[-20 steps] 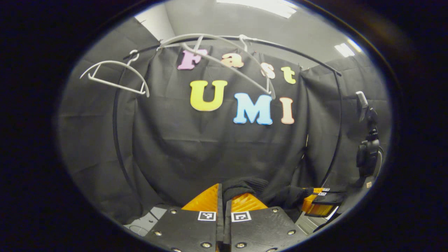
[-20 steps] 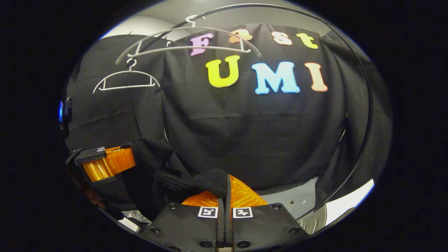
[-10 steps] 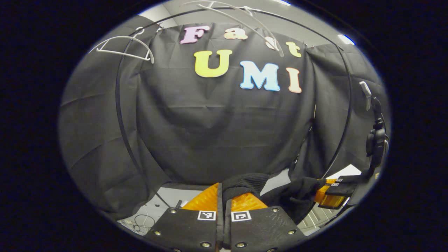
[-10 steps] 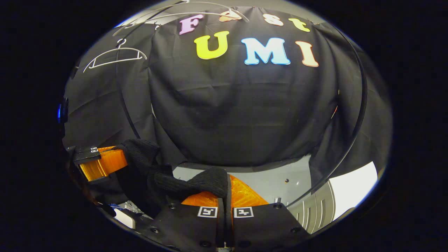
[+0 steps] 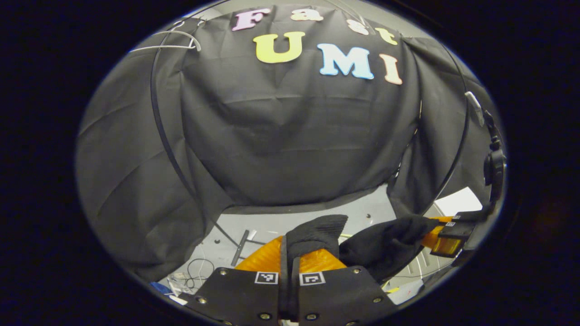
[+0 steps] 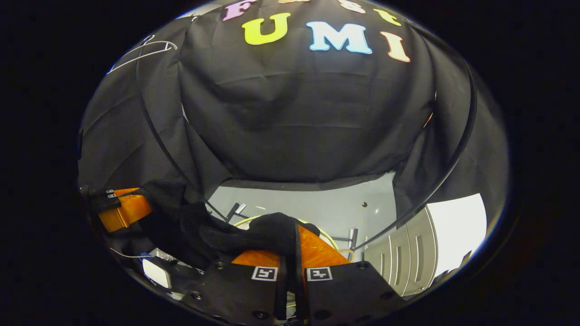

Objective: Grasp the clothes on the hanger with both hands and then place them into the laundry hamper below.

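Clothes (image 5: 385, 244): dark knit, soft, probably light; left gripper (image 5: 290, 253) and right gripper (image 6: 292, 244) each pinch one end, sagging between.

The left gripper (image 5: 288, 253) carried two flat black plates at the bottom of the left gripper view, each with a small square black-and-white marker near its inner top corner and round screw heads along its edges. The right gripper (image 6: 290, 256) in the right gripper view had the same black plates, paired square markers and dark screws. Seen farther off, each device showed a black block with small white markers and ribbed finger surfaces.
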`<state>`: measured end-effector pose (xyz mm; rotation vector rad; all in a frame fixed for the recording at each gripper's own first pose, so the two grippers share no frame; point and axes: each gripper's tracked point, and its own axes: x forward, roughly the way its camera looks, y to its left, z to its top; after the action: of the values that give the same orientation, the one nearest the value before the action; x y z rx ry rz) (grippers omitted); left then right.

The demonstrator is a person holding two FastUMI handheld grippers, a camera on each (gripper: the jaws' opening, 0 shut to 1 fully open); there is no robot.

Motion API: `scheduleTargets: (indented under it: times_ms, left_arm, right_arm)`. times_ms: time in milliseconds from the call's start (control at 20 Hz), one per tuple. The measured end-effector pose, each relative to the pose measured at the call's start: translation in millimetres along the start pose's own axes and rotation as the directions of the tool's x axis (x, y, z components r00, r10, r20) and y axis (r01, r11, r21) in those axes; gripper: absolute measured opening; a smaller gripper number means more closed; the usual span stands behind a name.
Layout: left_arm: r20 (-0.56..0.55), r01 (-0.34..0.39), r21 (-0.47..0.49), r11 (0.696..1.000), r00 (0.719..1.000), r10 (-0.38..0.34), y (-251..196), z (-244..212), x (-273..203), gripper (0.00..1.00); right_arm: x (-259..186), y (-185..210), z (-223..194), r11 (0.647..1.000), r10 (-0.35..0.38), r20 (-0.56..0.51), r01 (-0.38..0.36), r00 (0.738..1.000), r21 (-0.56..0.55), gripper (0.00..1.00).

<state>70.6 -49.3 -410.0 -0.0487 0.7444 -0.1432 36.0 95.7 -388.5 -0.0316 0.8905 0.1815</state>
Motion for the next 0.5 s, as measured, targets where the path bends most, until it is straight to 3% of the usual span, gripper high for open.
scheduleTargets:
  times_ms: [100, 150, 200, 300, 450, 500]
  left_arm:
    - [-0.042, 0.009, 0.001, 1.000, 0.999, -0.008, 1.5, -13.9, -3.9, 0.04]
    - [-0.064, 0.009, 0.003, 1.000, 0.998, -0.009, 3.9, -19.7, -8.8, 0.06]
    - [-0.081, 0.007, 0.010, 1.000, 0.997, -0.006, 5.0, -28.1, -10.9, 0.12]
    - [-0.082, 0.013, 0.020, 1.000, 0.997, -0.011, 4.4, -28.1, -14.8, 0.27]
    - [-0.079, 0.012, 0.048, 0.999, 0.997, -0.008, 9.8, -29.8, -19.7, 0.69]
    - [-0.072, 0.009, 0.054, 0.998, 0.997, -0.005, 12.8, -28.3, -23.1, 0.83]
  right_arm:
    - [1.9, -2.3, -0.6, 1.000, -0.020, -0.030, 0.020, 0.999, -0.004, 0.13]
    - [-4.5, -5.5, -8.7, 0.999, -0.033, -0.056, 0.032, 0.998, -0.006, 0.24]
    - [-4.4, -9.2, -17.8, 0.999, -0.042, -0.083, 0.042, 0.996, -0.010, 0.22]
    - [-11.4, -5.9, -17.4, 1.000, -0.025, -0.084, 0.025, 0.996, -0.001, 0.38]
    - [-22.3, -3.5, -3.7, 0.999, -0.028, -0.061, 0.026, 0.998, -0.035, 0.89]
    - [-25.9, -1.5, 0.6, 0.998, -0.028, -0.044, 0.026, 0.999, -0.051, 0.93]
